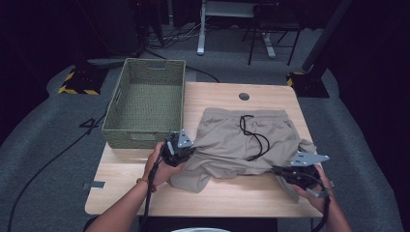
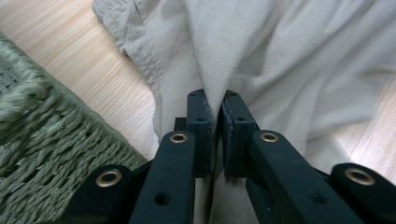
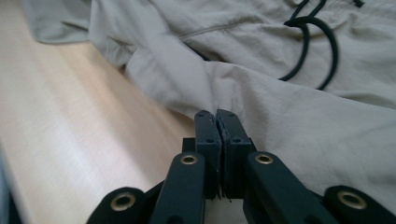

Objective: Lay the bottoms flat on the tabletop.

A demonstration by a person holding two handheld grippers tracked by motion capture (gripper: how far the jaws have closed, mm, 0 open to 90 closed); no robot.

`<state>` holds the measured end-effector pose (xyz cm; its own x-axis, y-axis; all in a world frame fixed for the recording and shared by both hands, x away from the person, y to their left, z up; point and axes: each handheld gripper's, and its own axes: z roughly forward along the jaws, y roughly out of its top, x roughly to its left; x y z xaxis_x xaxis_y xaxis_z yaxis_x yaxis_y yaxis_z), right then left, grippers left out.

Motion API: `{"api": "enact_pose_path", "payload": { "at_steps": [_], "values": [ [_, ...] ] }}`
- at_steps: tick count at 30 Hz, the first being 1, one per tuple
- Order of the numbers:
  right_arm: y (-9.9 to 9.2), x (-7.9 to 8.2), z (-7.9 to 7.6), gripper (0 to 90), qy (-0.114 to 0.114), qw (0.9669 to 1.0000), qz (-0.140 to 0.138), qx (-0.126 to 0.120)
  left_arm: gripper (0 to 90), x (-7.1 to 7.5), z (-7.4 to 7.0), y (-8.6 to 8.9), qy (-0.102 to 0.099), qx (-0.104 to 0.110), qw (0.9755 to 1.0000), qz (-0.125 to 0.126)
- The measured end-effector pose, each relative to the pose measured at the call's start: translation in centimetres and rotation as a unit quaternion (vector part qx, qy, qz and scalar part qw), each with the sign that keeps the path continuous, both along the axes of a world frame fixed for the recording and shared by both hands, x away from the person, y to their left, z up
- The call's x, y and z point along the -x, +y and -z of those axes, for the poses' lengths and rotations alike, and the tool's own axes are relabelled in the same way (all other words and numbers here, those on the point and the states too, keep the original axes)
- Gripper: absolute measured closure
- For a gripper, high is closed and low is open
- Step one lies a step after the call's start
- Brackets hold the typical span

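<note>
- The green woven basket stands at the table's left rear corner, long side running away from the person.
- The left gripper, just beside the basket's near wall, is clamped tight on a fold of the beige shorts.
- The shorts lie crumpled right of centre, waistband and black drawstring toward the far edge, legs toward the person.
- The right gripper pinches the shorts' right leg, jaws closed on cloth.
- The pale wooden table stands on grey carpet in a dark room.
</note>
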<state>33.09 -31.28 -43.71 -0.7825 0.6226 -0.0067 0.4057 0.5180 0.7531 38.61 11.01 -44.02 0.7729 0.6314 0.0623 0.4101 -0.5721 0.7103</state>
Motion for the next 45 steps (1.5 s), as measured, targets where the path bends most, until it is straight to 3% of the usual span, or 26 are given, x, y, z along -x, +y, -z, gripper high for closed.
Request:
{"api": "enact_pose_path", "payload": {
  "at_steps": [2,3,4,5,6,8,10,12,14,16,19,21,23,25,29,31,34,37,38,39,43,45],
  "values": [
    [-0.9,0.9,-0.2,88.4,0.003,1.0,0.002,0.001,83.6,0.1,0.2,-0.1,-0.002,-0.004,1.0,-0.002],
    [-1.2,1.4,-0.2,88.3,0.002,0.9999,0.005,0.009,81.9,0.1,0.4,0.0,0.003,0.002,1.0,-0.005],
    [-1.6,1.7,0.0,88.0,0.007,0.9999,0.009,0.011,77.2,0.0,0.8,0.0,0.011,-0.006,0.9998,-0.015],
    [-2.0,2.0,0.5,86.2,0.028,0.9995,0.004,0.014,67.9,0.0,1.1,0.1,0.011,-0.015,0.9996,-0.022],
    [-2.1,2.1,0.8,84.3,0.036,0.999,-0.002,0.025,67.2,0.0,1.4,0.2,0.015,-0.021,0.9995,-0.018],
    [-2.2,2.3,1.6,66.9,0.055,0.9979,0.004,0.035,61.9,0.3,2.3,0.1,0.02,-0.037,0.999,-0.014],
    [-2.3,2.2,2.3,58.0,0.083,0.9959,0.003,0.036,50.9,0.8,2.8,0.0,0.011,-0.052,0.9985,-0.007],
    [-2.3,2.1,2.6,46.5,0.084,0.9955,0.022,0.04,44.0,1.5,2.8,0.2,0.006,-0.046,0.9989,0.01],
    [-2.2,2.3,2.2,45.5,0.077,0.9964,0.013,0.032,36.3,2.3,2.5,0.2,0.013,-0.042,0.9982,0.041],
    [-1.9,2.6,1.2,41.2,0.047,0.9985,0.011,0.027,35.3,3.2,2.4,0.2,0.006,-0.056,0.9969,0.055],
    [-1.3,2.3,-0.5,37.0,-0.005,0.9997,0.021,-0.01,36.3,4.0,2.8,0.2,0.026,-0.038,0.9967,0.067],
    [-0.4,1.2,-0.8,35.7,-0.029,0.9987,0.033,-0.024,36.5,4.4,3.5,0.0,0.029,-0.042,0.9963,0.07],
    [0.7,-0.5,-0.5,36.0,-0.046,0.9976,0.051,-0.008,36.9,4.5,4.0,-0.3,0.036,-0.045,0.9959,0.07],
    [2.0,-2.5,0.1,37.6,-0.048,0.9964,0.07,0.009,36.9,4.4,4.5,-0.7,0.043,-0.046,0.9955,0.071],
    [4.6,-7.0,1.6,41.0,-0.02,0.9954,0.088,0.032,36.4,4.1,4.8,-1.3,0.043,-0.046,0.9955,0.071],
    [5.9,-8.8,2.5,44.3,-0.014,0.9944,0.089,0.056,35.5,3.7,4.9,-1.4,0.043,-0.046,0.9957,0.068],
    [7.3,-11.1,3.5,46.0,0.022,0.9945,0.085,0.058,33.3,2.8,5.0,-1.6,0.05,-0.041,0.9957,0.067],
    [8.2,-12.9,4.5,47.4,0.043,0.9932,0.085,0.068,28.6,2.2,5.0,-1.7,0.042,-0.042,0.9958,0.069],
    [8.3,-13.3,4.8,47.5,0.049,0.9924,0.091,0.067,28.5,1.9,5.0,-1.6,0.041,-0.045,0.996,0.065],
    [8.4,-13.9,5.1,47.2,0.059,0.9922,0.098,0.05,28.6,1.7,4.9,-1.6,0.04,-0.05,0.9961,0.061],
    [9.1,-15.5,5.1,46.4,0.058,0.9913,0.106,0.053,28.6,0.5,4.7,-1.3,0.037,-0.063,0.9959,0.054],
    [9.4,-16.4,5.1,44.1,0.055,0.9906,0.113,0.055,28.6,0.1,4.8,-1.1,0.042,-0.058,0.9961,0.052]
  ]
}}
